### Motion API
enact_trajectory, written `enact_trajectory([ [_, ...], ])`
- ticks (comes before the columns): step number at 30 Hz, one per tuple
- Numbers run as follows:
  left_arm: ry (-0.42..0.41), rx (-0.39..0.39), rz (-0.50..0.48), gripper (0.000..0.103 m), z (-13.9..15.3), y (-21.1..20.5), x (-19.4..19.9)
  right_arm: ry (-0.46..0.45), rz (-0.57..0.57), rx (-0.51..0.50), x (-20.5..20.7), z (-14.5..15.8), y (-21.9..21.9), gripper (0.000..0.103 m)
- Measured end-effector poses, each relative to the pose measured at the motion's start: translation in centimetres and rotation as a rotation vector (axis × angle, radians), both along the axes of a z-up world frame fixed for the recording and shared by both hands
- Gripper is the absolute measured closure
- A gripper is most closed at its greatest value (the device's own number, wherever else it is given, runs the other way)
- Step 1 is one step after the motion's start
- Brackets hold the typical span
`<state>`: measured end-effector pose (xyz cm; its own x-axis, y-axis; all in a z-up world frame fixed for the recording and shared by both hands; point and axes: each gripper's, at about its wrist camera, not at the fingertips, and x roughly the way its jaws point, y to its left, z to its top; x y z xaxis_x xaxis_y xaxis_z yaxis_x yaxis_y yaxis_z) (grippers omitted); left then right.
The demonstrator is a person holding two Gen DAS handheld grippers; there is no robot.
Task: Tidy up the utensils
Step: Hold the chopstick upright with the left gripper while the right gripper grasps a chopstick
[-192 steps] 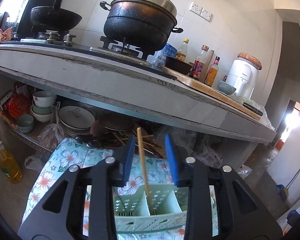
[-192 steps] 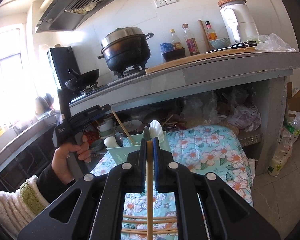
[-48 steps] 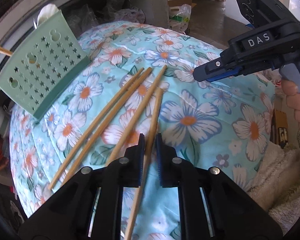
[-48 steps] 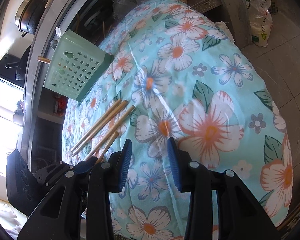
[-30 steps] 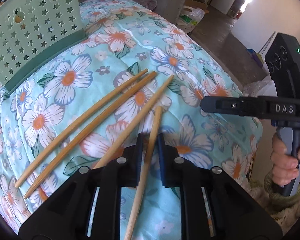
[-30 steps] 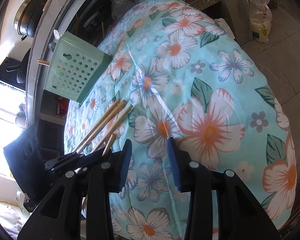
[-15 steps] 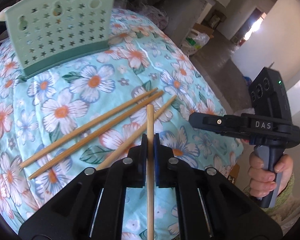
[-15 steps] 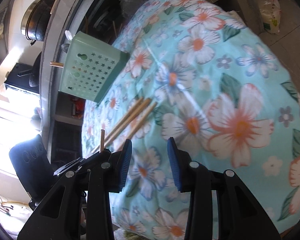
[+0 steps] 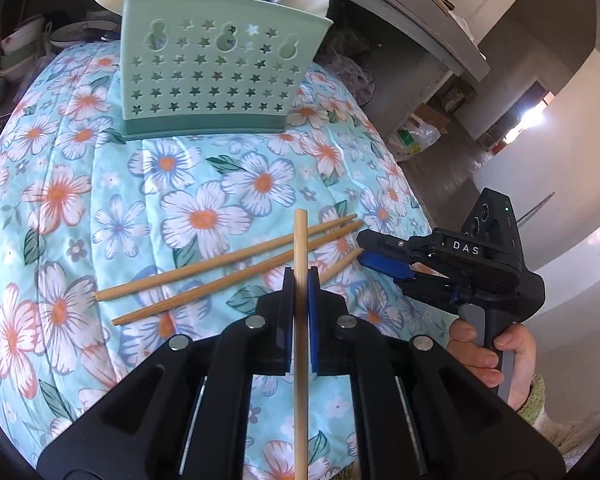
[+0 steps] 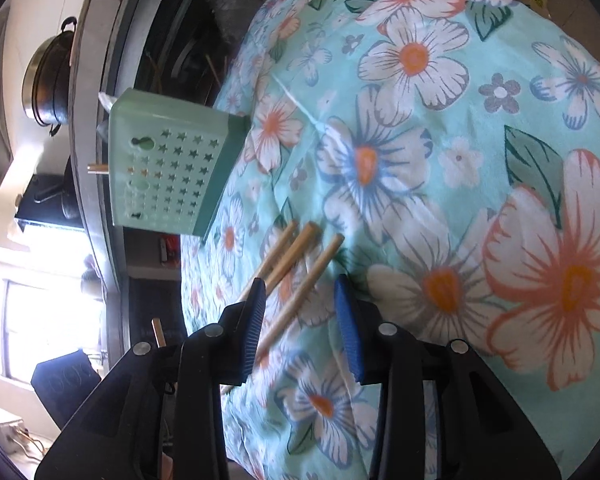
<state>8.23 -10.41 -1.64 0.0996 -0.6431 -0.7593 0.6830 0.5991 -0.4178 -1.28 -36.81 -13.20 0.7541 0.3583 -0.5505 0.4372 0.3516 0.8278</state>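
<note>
Three chopsticks [image 9: 236, 268] lie between green caddy [image 9: 220, 76] and gaping right hand-held gripper [image 10: 300, 312]; left hand-held gripper [image 9: 300, 280] pinches a fourth chopstick [image 9: 300, 320].

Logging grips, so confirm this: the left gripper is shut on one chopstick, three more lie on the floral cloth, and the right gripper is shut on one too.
Wrong on the right gripper: the right wrist view shows its jaws open around a chopstick on the floral cloth, not clamped. The left gripper is shut on the held chopstick, and three chopsticks lie on the cloth.
</note>
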Motion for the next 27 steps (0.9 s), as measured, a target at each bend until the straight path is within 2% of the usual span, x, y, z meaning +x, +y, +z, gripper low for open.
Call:
enact_trajectory([
  [6,-0.003,-0.005,0.014,0.098,0.1,0.5,0.4,0.020,-0.041,-0.010,-0.3,-0.4,-0.2,0.088],
  [19,0.002,0.002,0.032,0.098,-0.2,0.1,0.7,-0.004,-0.108,0.017,-3.6,-0.3,-1.3,0.089],
  [27,0.000,0.005,0.034,0.098,-0.2,0.0,0.8,-0.015,-0.110,0.028,-3.9,-0.4,-1.5,0.090],
])
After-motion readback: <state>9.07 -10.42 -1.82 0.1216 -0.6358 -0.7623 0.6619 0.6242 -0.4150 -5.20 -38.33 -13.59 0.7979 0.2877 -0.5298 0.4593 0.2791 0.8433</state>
